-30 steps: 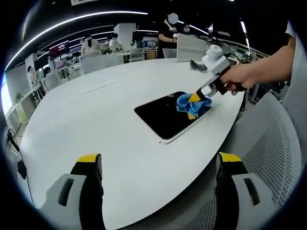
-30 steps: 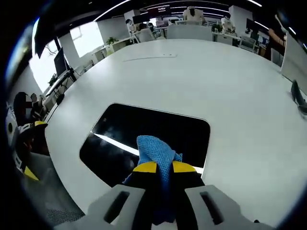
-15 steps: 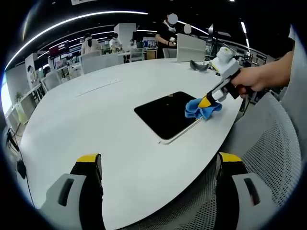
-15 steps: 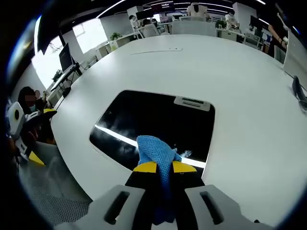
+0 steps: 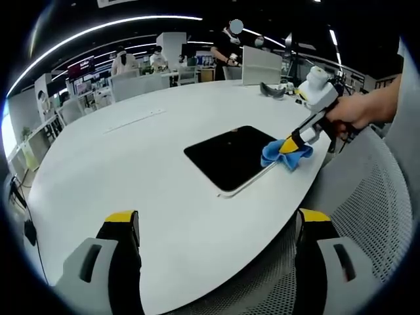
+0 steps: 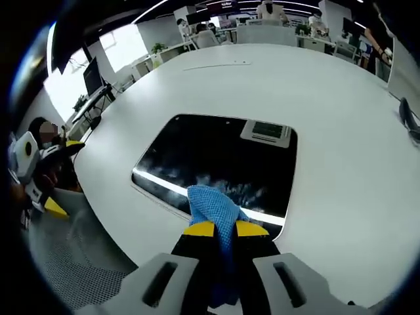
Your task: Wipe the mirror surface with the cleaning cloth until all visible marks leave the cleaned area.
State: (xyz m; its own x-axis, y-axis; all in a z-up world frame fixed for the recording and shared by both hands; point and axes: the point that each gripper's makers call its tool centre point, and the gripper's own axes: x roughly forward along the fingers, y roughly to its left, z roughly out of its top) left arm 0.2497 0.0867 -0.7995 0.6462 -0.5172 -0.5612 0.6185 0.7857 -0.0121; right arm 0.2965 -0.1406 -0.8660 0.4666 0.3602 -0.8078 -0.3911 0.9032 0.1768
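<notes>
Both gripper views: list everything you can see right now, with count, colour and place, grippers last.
Table: one, white, oval, spanning the scene.
Mirror: one, dark reflective panel with a pale rim, flat on the table near its edge; faint smears near the cloth.
Cleaning cloth: one, blue, at the mirror's near edge.
Dark object: one, on the table's far side.
Mesh chair: one, grey, beside the table.
Person's hand: one, holding the right gripper.
Left gripper: yellow-tipped jaws apart, over the table edge.
Right gripper: yellow-tipped, clamping the cloth.
</notes>
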